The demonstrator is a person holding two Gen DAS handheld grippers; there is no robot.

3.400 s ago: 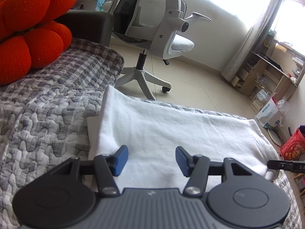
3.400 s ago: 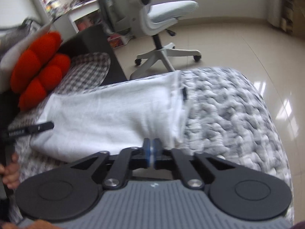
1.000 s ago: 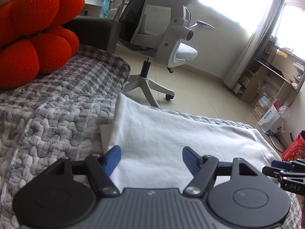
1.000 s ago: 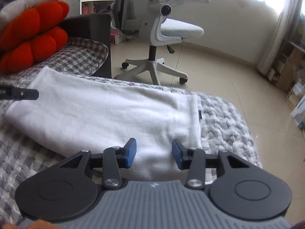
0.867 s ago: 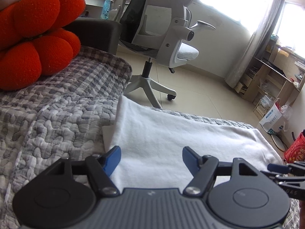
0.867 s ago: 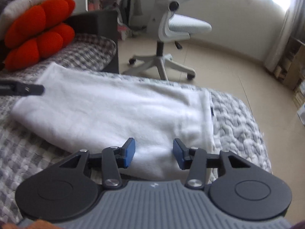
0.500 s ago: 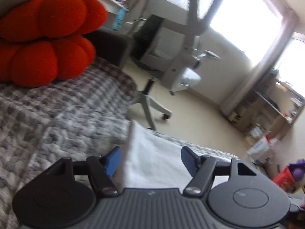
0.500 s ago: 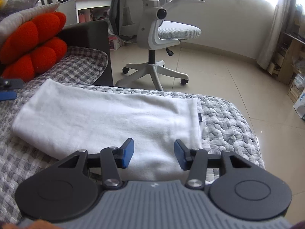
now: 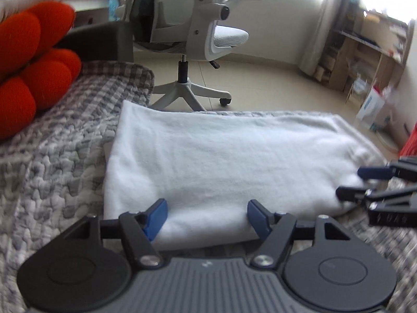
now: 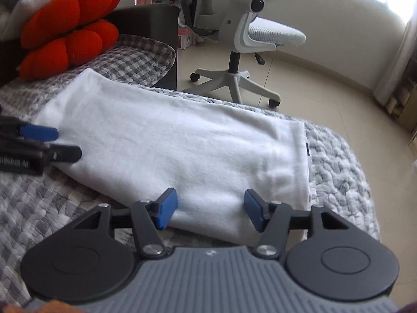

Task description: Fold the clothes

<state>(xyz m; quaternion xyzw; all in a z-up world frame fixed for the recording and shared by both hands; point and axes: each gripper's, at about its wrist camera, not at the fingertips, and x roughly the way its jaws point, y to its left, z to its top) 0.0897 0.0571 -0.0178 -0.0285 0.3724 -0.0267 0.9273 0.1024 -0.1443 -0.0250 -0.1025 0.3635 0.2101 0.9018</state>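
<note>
quilted bed [image 9: 52,161] | folded white cloth [image 9: 221,156] just ahead of both tools | left tool [image 9: 207,215] apart | right tool [image 10: 208,210] opening

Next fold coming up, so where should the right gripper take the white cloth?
At the near right corner of the white cloth, coming from the near edge. The right gripper, jaws opening, already sits there, and the layered edge lifts slightly off the quilt.

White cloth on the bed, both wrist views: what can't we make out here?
- White cloth: garment type and layer count unreadable; only a flat folded rectangle shows in either view.
- Its near edge: left wrist view, hidden behind the left tool; right wrist view, behind the right tool, whose jaws are opening, nothing pinched.
- Small dark tag at its right edge: too small to read.
- Shelves: blurred.
</note>
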